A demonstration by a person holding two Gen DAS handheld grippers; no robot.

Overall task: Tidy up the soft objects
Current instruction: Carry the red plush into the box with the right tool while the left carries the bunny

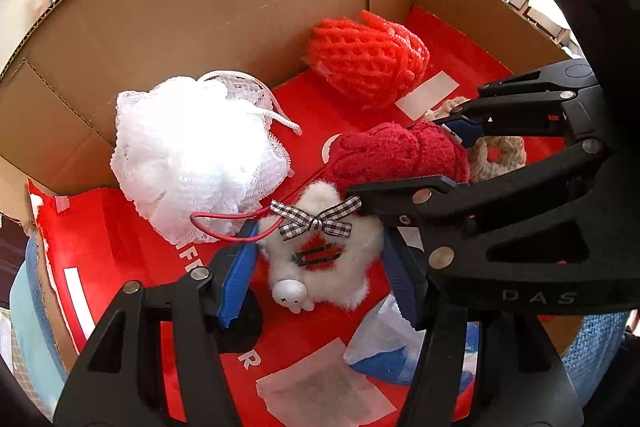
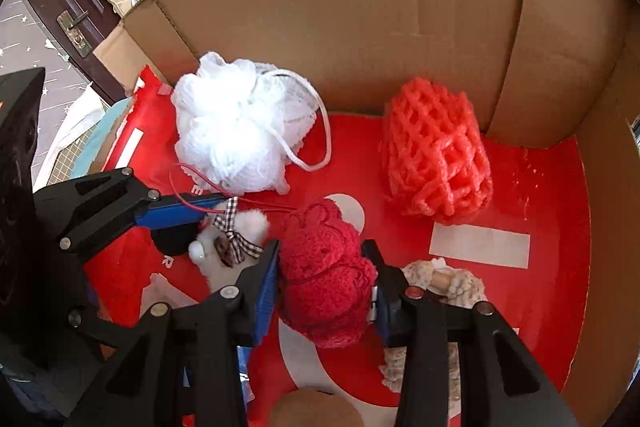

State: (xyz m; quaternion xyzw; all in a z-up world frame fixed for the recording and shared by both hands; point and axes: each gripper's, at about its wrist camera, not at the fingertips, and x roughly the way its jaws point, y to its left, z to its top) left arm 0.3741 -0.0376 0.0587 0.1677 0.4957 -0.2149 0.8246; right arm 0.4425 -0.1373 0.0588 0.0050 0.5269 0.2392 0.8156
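A white fluffy plush [image 1: 360, 239] with a checked bow and a small rabbit head sits between the blue pads of my left gripper [image 1: 318, 275], which is shut on it just above the box's red floor. A thin red cord [image 1: 216, 223] loops out from it. Beside it, my right gripper [image 2: 322, 295] is shut on a dark red crocheted ball [image 2: 320, 267]. The left wrist view shows that ball [image 1: 400, 151] too, with the right gripper around it. One blue finger [image 2: 180, 213] of the left gripper shows in the right wrist view.
Both grippers are inside a cardboard box [image 1: 220, 7]. A white mesh bath puff [image 1: 188, 163] lies at the left. An orange foam net [image 2: 436, 155] lies at the far wall and a beige lace piece [image 2: 440, 279] at the right. Paper scraps [image 1: 320, 383] lie near the front.
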